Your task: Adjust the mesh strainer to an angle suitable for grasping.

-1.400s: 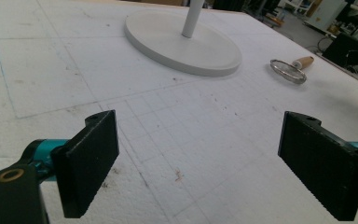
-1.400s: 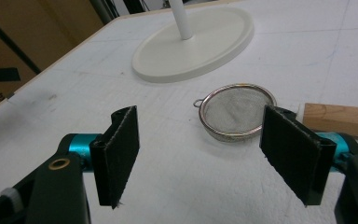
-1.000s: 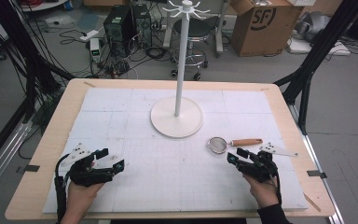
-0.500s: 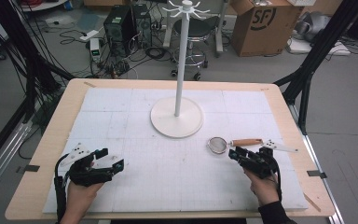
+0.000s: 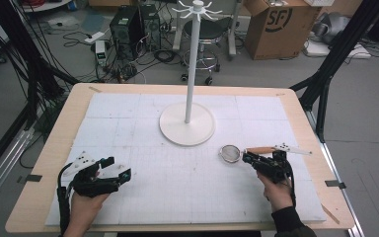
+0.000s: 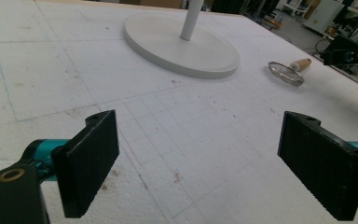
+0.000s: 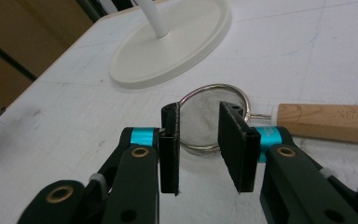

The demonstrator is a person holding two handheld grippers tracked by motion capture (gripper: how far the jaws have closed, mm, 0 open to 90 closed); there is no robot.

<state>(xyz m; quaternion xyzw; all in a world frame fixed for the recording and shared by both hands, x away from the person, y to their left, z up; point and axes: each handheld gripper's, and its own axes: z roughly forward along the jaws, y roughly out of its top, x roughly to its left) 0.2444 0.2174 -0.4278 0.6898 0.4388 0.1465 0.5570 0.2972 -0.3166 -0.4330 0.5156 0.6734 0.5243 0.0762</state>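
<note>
Strainer lies near table's right edge, mesh bowl toward stand base, wooden handle pointing at right edge. My right gripper has just been narrowing its jaws; now half-closed, straddling near rim of mesh bowl, pads not yet pressing. Compared with a second ago it sits closer over strainer. I judge grasp imminent, though rim may slip. Left gripper wide open, empty, idle near front left corner.
</note>
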